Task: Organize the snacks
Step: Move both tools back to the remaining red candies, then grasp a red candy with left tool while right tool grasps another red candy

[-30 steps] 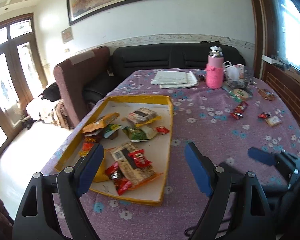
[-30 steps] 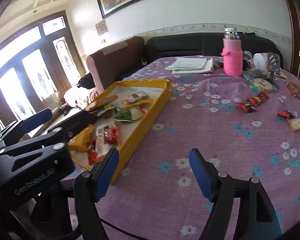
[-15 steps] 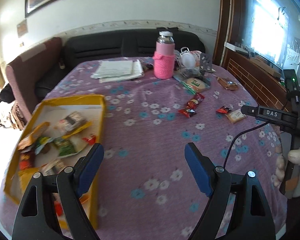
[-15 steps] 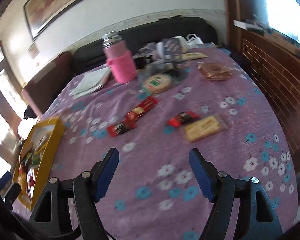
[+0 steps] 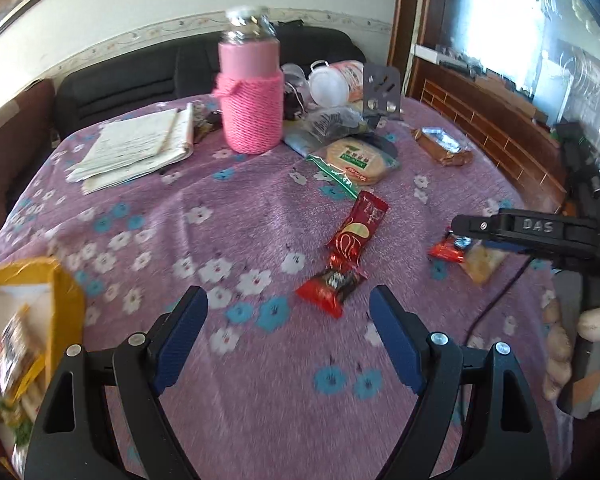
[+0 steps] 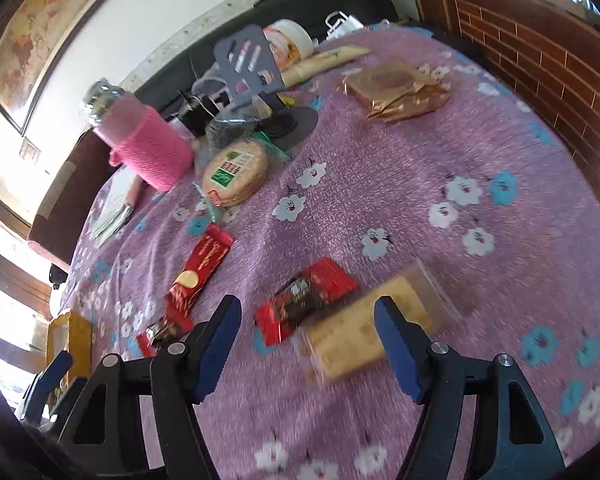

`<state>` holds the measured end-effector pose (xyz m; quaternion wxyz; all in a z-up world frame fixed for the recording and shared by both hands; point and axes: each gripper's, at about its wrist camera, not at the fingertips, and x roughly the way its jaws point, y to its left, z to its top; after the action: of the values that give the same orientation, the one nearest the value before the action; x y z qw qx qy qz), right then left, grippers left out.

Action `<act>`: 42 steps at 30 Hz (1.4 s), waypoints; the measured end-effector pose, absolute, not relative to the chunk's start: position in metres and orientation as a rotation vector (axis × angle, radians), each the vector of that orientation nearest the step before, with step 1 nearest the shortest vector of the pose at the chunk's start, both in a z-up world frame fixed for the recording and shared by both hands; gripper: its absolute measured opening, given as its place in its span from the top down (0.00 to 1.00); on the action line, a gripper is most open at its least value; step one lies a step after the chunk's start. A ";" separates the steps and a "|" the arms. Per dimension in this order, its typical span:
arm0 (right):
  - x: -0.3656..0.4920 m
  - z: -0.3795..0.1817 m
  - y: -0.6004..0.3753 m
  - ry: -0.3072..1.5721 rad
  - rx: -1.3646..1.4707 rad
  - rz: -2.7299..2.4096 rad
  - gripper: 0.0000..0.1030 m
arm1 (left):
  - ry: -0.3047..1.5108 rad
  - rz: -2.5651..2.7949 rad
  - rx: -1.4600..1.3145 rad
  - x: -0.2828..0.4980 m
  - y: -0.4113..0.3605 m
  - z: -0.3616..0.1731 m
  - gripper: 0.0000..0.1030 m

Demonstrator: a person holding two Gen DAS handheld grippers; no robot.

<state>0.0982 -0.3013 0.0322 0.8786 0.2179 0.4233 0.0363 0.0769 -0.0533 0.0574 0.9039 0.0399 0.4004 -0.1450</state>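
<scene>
My left gripper is open and empty, low over the purple flowered tablecloth. A small red-and-black snack lies just ahead of its fingers, with a long red snack bar behind it. The yellow tray holding several snacks is at the left edge. My right gripper is open too. Another red-and-black snack and a pale cracker pack lie flat on the cloth between its fingertips, untouched by the pads. The same two packs show under the right gripper's body in the left wrist view.
A pink flask in a knitted sleeve, papers, a round cracker pack, a gold-wrapped pack and a grey phone stand crowd the far side. A brick wall borders the table's right; a dark sofa stands behind.
Both views have swung right, away from the yellow tray, to the loose snacks on the cloth. Both grippers sank closer to the table, still open.
</scene>
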 end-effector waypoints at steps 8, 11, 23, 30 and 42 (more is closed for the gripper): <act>0.121 0.025 -0.268 0.900 0.320 0.069 0.31 | 0.854 -0.334 0.131 0.109 -0.080 0.031 0.19; 0.119 0.023 -0.251 0.881 0.212 0.029 0.33 | 0.866 -0.361 0.135 0.115 -0.087 0.024 0.19; 0.103 0.027 -0.246 0.830 0.198 0.038 0.65 | 0.930 -0.416 0.092 0.110 -0.080 0.024 0.68; 0.086 0.040 -0.260 0.799 0.305 0.112 0.75 | 0.904 -0.446 -0.068 0.095 -0.036 0.041 0.68; 0.073 0.038 -0.280 0.807 0.422 0.199 0.86 | 0.895 -0.481 -0.045 0.076 -0.039 0.046 0.68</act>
<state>0.0734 -0.2799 0.0385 0.8933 0.2035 0.3891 0.0959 0.0759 -0.0386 0.0464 0.8734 -0.0214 0.4286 -0.2303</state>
